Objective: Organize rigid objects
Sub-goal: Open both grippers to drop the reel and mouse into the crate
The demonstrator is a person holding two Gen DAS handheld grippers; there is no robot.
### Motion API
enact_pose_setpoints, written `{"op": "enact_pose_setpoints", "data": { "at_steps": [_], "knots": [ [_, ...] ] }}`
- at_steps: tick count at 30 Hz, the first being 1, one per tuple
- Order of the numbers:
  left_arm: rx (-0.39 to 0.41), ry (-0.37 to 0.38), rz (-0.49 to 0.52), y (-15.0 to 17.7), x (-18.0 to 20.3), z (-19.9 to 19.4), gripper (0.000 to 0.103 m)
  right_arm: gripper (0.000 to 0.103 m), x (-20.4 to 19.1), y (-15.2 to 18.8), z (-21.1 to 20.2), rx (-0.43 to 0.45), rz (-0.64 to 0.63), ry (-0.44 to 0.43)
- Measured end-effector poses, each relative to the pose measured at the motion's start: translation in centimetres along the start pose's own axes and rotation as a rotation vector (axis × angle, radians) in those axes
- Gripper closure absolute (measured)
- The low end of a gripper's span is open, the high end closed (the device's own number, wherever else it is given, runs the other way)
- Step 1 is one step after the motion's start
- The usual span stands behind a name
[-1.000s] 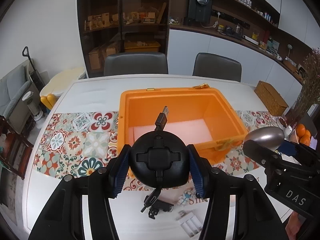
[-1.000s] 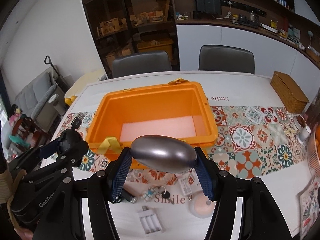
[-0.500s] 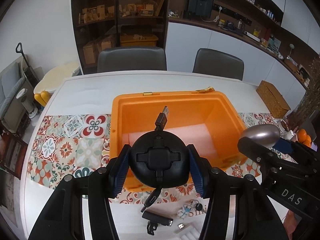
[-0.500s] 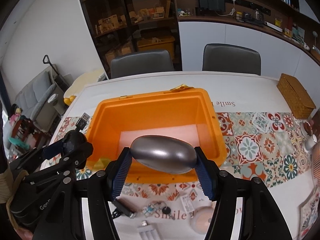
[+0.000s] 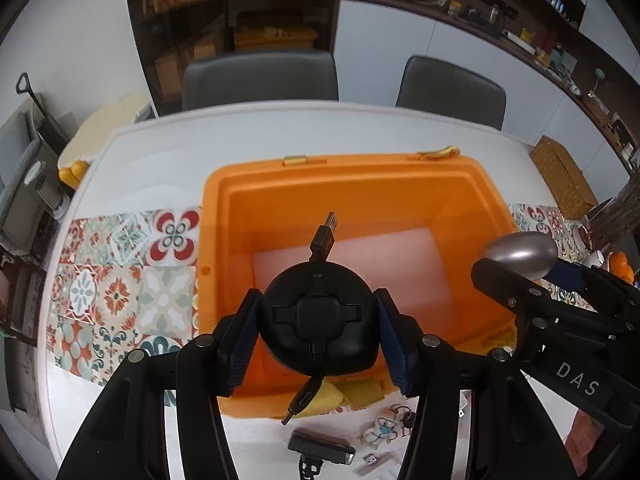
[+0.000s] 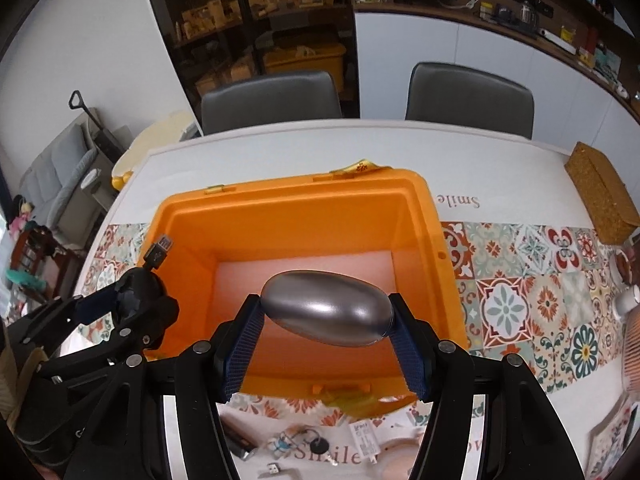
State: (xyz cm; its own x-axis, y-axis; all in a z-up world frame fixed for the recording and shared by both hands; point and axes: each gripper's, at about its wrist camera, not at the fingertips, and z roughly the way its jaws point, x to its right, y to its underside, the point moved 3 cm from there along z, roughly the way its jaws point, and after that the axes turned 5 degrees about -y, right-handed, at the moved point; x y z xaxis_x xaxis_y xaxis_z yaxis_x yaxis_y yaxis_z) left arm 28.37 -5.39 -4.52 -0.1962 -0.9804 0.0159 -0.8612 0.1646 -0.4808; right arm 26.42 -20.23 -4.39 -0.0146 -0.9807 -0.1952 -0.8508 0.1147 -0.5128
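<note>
An open orange bin [image 5: 224, 208] [image 6: 424, 216] with a pale pink floor sits on the table. My left gripper [image 5: 318, 320] is shut on a round black cable reel [image 5: 320, 316] with USB plugs sticking out, held above the bin's near edge; it also shows in the right wrist view [image 6: 138, 300]. My right gripper [image 6: 326, 314] is shut on a silver egg-shaped object [image 6: 326, 308], held over the bin's near side; the object also shows in the left wrist view [image 5: 520, 250].
Small items lie on the table in front of the bin: a black bike light [image 5: 320, 446], a figurine keychain [image 5: 382, 428] [image 6: 286, 442], a USB dongle [image 6: 274, 468]. A wicker box [image 6: 602, 192] stands far right. Two grey chairs [image 6: 268, 94] stand behind the table.
Both grippers have moved forward with their objects, from in front of the bin to over its near side. The small items on the table have slid lower in view.
</note>
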Motion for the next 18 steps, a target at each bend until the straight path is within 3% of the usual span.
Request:
{"op": "enact_pose_setpoints", "data": {
  "at_steps": [7, 14, 18],
  "knots": [
    [-0.067, 0.011, -0.018, -0.3, -0.2, 2.3, 0.047, 0.041, 0.7, -0.4, 2.7, -0.074, 0.012, 0.008],
    [-0.027, -0.051, -0.015, -0.4, -0.6, 1.8, 0.035, 0.04, 0.9, -0.3, 4.2, -0.116, 0.01, 0.008],
    [0.0, -0.098, -0.02, -0.3, -1.2, 1.0, 0.03, 0.028, 0.9, -0.4, 3.9, -0.097, 0.007, 0.023]
  ]
}}
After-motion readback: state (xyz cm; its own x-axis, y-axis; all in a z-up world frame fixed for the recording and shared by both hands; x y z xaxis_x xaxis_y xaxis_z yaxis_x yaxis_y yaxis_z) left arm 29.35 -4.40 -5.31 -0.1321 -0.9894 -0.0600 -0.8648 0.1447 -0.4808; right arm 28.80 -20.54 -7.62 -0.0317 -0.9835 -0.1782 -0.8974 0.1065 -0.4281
